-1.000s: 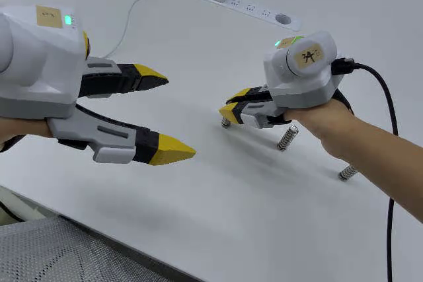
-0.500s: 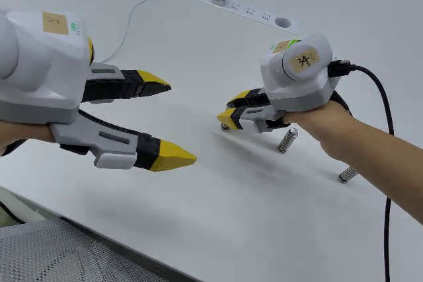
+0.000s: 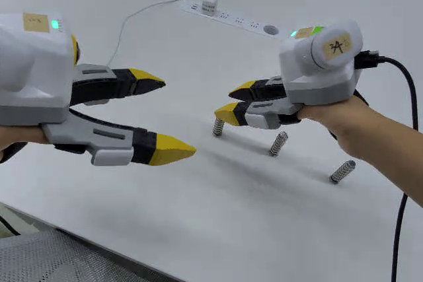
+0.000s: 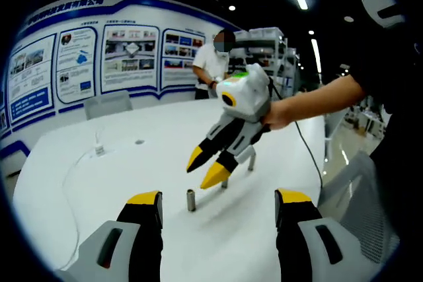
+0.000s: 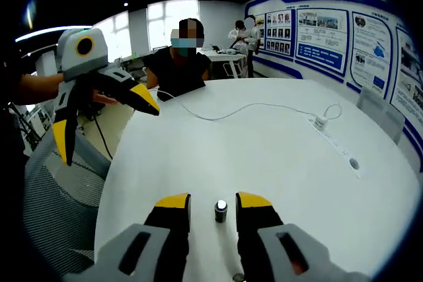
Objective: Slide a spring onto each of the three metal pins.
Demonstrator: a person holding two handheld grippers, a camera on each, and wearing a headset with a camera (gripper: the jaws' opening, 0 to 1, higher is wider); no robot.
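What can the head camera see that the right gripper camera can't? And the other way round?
The head view gives you three springs standing on the table, the right gripper seen from outside, and the hand holding it. The right gripper view gives you a person sitting across the table and posters on the wall. Both share the white table, the power strip, the open left gripper, and the spring closest to the right gripper's open jaws.

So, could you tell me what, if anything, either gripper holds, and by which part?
Nothing: left gripper open; right gripper open, a pin standing untouched near its jaws.
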